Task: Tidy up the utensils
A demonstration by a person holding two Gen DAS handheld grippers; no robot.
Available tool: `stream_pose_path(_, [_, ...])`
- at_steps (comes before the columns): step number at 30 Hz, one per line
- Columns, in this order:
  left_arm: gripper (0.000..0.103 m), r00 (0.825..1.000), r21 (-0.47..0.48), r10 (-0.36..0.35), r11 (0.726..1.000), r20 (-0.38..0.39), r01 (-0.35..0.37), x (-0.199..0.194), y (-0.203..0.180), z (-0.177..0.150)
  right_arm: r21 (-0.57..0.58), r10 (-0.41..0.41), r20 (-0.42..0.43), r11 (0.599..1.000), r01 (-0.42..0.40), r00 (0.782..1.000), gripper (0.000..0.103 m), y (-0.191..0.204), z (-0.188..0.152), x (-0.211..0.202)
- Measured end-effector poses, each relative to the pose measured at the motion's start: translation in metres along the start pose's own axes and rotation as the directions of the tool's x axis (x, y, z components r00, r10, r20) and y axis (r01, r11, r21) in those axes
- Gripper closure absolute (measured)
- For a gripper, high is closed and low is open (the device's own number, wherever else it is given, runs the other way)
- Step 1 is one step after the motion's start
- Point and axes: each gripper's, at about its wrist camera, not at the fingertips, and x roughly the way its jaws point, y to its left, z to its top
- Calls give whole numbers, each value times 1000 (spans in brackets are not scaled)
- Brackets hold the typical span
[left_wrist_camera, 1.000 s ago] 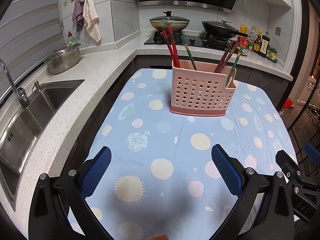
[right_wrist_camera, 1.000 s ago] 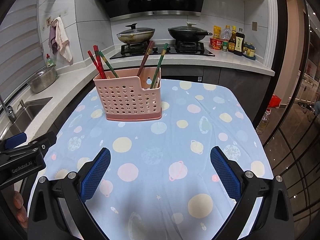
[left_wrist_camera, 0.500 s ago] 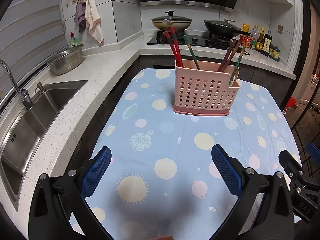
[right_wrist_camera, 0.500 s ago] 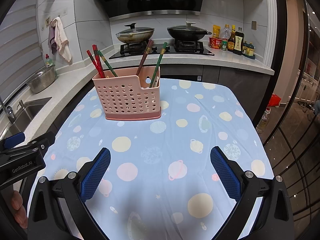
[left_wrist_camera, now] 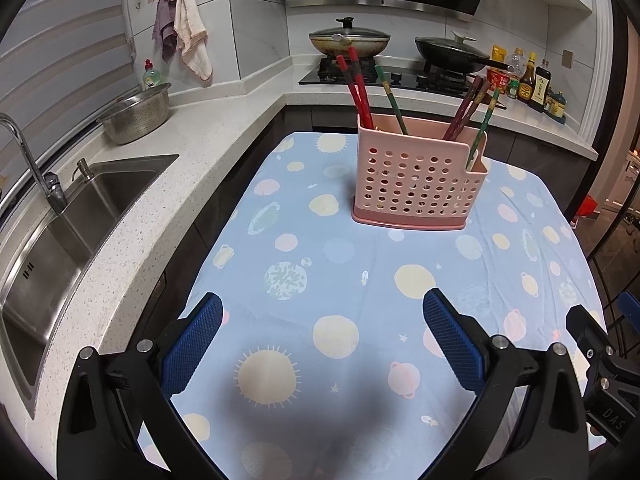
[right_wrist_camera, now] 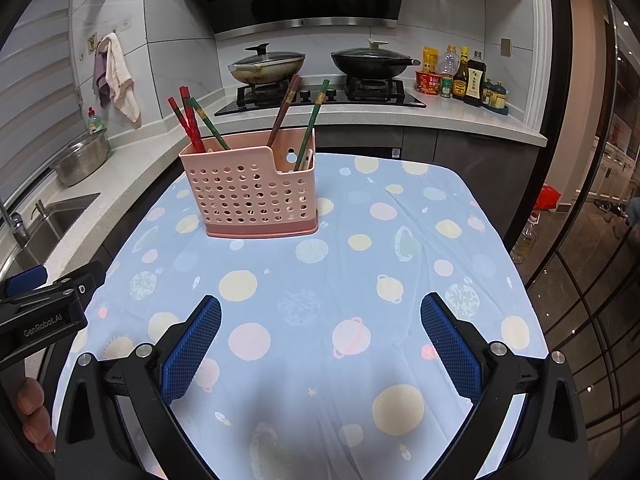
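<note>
Pink perforated utensil holder holds red, green and brown chopsticks.

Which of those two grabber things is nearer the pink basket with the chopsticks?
Neither clearly. The left hand-held gripper sits back from the pink chopstick basket, slightly to its left; the right hand-held gripper sits about as far back, slightly to its right. Both are open and empty.

One pink basket stands on the table. It holds five chopsticks: two red, two green, one brown. Two pans are on the stove, and two towels hang on the wall.
</note>
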Motion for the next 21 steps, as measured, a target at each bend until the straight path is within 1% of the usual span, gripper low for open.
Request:
stream_pose_path(12, [7, 1000, 15, -3, 1000, 0, 3, 1, -4, 1, 0, 0, 0, 1000, 0, 1000, 7, 0, 0, 0])
stream_pose_path(15, [7, 1000, 20, 7, 1000, 5, -7, 1, -5, 2, -1, -1, -2, 1000, 1, 1000, 7, 0, 0, 0])
stream_pose_path(17, [7, 1000, 18, 16, 1000, 15, -16, 0, -5, 3, 0, -7, 0, 1000, 7, 1000, 7, 0, 0, 1])
stream_pose_path(21, [7, 1000, 22, -1, 1000, 14, 0, 0, -5, 4, -9, -35, 14, 999, 35, 999, 7, -1, -1, 2])
